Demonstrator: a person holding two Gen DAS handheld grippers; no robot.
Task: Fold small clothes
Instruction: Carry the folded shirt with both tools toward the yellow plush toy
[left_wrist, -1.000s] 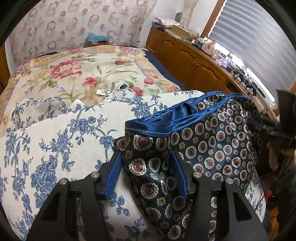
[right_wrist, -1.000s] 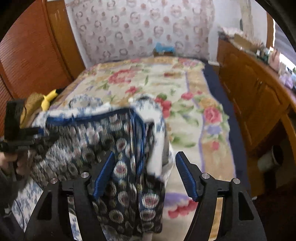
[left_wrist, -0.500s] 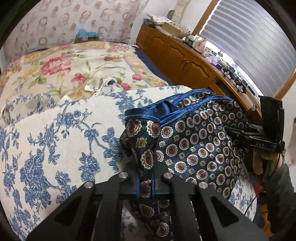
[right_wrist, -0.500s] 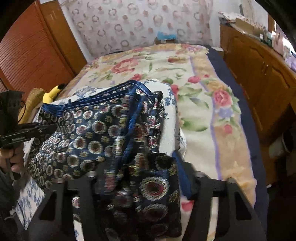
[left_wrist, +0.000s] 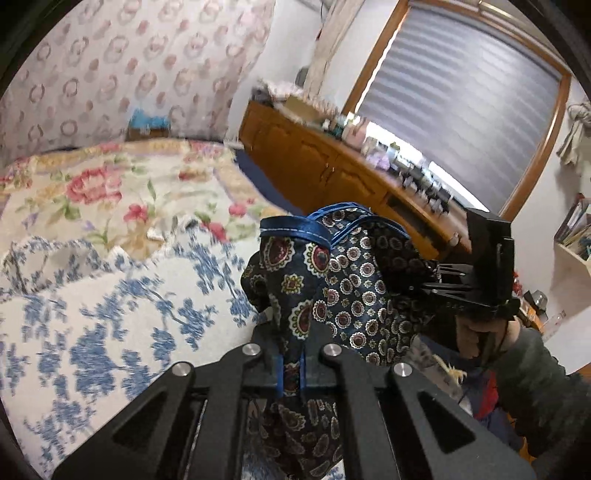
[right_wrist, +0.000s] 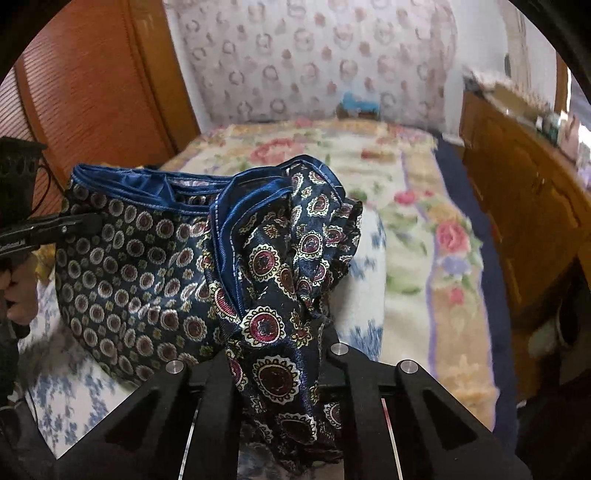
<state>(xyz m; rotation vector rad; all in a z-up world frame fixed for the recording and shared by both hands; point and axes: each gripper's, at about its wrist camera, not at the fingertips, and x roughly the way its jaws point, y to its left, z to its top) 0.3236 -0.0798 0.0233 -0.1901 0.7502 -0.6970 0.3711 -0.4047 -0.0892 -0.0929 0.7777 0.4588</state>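
Left wrist view: left gripper (left_wrist: 291, 373) clamped on navy medallion-print shorts (left_wrist: 354, 295)
Right wrist view: right gripper (right_wrist: 277, 373) jaws just closing, pinching same shorts (right_wrist: 147, 258)
Shorts: stretched between both grippers, above blue-floral cloth (left_wrist: 92, 314)

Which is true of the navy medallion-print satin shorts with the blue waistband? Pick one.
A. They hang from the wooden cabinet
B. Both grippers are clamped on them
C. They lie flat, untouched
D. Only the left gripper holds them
B: the left gripper and right gripper each pinch the navy medallion-print satin shorts, bunched between their closed fingers.
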